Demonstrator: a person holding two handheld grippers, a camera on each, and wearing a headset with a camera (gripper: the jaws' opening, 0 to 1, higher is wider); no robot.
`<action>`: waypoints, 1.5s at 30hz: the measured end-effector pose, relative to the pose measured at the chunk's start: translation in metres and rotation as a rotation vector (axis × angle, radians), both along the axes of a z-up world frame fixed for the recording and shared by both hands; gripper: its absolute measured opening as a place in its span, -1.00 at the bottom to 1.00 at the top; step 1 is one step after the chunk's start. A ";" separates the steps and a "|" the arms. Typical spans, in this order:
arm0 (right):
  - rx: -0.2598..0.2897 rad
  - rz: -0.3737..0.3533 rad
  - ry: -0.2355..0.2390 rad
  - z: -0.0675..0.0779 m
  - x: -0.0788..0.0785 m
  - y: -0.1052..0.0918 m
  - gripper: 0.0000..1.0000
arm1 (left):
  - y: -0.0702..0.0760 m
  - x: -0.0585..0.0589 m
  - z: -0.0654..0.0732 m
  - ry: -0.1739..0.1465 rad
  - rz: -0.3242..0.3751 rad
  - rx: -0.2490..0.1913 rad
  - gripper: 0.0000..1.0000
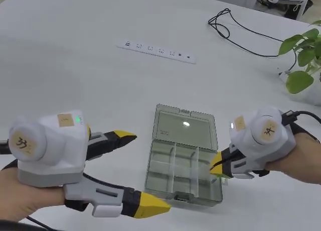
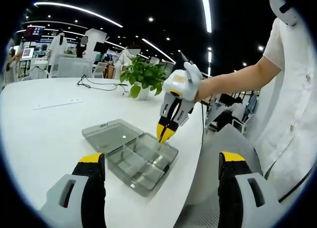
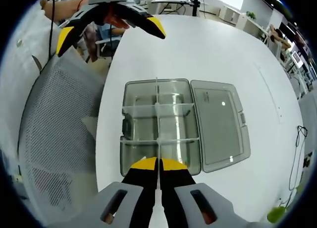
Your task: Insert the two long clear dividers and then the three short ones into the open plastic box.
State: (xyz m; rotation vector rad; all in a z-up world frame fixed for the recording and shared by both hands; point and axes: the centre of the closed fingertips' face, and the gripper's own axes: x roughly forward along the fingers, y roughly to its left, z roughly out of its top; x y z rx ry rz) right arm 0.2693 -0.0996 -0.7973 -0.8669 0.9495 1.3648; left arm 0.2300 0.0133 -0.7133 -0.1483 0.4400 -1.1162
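The grey see-through plastic box (image 1: pixel 150 178) lies open on the white table, its lid (image 1: pixel 185 125) folded flat behind it. Clear dividers stand inside and split it into compartments. My right gripper (image 1: pixel 216 168) is at the box's right edge, shut on a thin clear divider (image 3: pixel 157 124) that runs lengthwise across the box (image 3: pixel 124 124), crossing two other dividers. My left gripper (image 1: pixel 140 170) hovers open beside the box's left side, holding nothing. The left gripper view looks past its open tips (image 2: pixel 161 157) at the box (image 2: pixel 141 161) and the right gripper (image 2: pixel 165 134) above it.
A white power strip (image 1: pixel 158 50) lies farther back on the table, with a black cable (image 1: pixel 235 32) at the back right and a potted plant (image 1: pixel 303 60) at the right edge. A grey mesh chair (image 3: pixel 59 139) stands by the table's near edge.
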 end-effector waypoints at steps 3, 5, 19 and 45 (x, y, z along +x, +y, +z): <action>-0.006 0.012 -0.005 -0.001 0.000 0.000 -0.95 | 0.000 0.000 0.001 -0.002 0.000 -0.002 0.94; -0.006 0.013 -0.004 -0.002 0.000 0.000 -0.95 | 0.000 0.000 0.001 -0.002 0.001 -0.002 0.95; -0.002 0.007 -0.020 -0.008 0.001 0.001 -0.95 | 0.002 0.000 -0.001 0.003 -0.002 0.007 0.95; 0.017 -0.007 0.009 -0.009 -0.001 0.000 -0.95 | 0.002 0.002 -0.002 0.003 0.006 -0.005 0.94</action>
